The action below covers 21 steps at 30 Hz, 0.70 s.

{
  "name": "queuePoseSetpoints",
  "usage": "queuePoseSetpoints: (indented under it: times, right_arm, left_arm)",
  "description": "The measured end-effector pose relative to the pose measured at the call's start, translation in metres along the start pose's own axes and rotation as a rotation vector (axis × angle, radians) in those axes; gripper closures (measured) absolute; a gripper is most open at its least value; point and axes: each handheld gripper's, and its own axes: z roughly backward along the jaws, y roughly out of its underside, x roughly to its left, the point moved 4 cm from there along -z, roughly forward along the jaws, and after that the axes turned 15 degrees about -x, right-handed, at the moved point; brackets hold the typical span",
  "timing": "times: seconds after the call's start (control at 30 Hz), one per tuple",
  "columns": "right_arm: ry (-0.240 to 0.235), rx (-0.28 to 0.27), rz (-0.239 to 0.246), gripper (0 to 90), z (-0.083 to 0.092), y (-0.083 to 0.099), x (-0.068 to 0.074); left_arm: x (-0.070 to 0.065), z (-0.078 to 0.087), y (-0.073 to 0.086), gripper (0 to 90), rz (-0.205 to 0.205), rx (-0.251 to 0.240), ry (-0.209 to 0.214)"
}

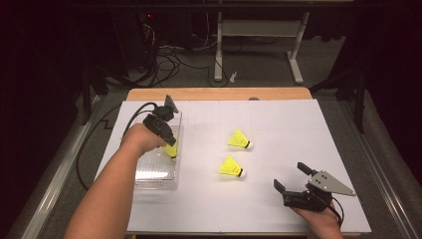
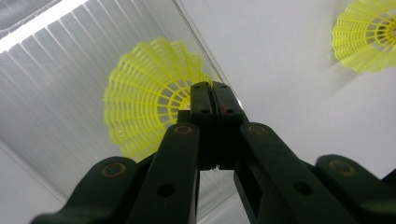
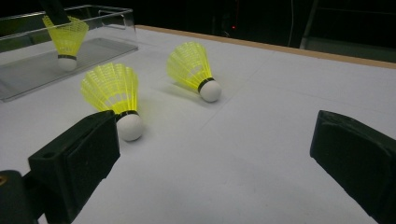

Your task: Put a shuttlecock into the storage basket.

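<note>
A yellow shuttlecock (image 1: pixel 170 149) is pinched by its skirt rim in the closed jaws of the left gripper (image 1: pixel 169 143), cork down inside the clear plastic tray (image 1: pixel 157 172) near the worktop's left edge. Two more yellow shuttlecocks (image 1: pixel 239 140) (image 1: pixel 232 167) are seen lying mid-worktop, well apart from the tray. The right gripper (image 1: pixel 290 177) is held wide and empty by the near right corner.
</note>
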Motion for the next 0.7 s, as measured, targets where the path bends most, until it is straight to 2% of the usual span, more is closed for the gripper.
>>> queuePoseSetpoints:
  times: [0.33,0.43,0.47,0.63,0.7]
  right_arm:
    - [0.001,0.001,-0.003,2.1,0.0002,0.0005,-0.0004]
    - [-0.001,0.004,-0.003,2.1,0.0,0.0009,-0.0001]
    - [-0.001,0.005,-0.002,2.1,-0.0001,0.001,-0.0001]
    - [0.001,0.006,-0.003,2.2,-0.0003,0.0011,0.0]
    - [-0.001,0.006,-0.001,2.3,-0.0001,0.001,0.0001]
  left_arm:
    - [0.0044,-0.003,-0.0027,86.7,0.011,-0.015,-0.014]
    - [0.0073,-0.0016,-0.0035,81.6,0.03,-0.029,-0.024]
    - [0.008,-0.0011,-0.0036,77.2,0.034,-0.028,-0.025]
    - [0.01,0.0019,-0.0031,68.8,0.033,-0.039,-0.022]
    - [0.0114,0.0033,-0.0031,64.1,0.044,-0.041,-0.033]
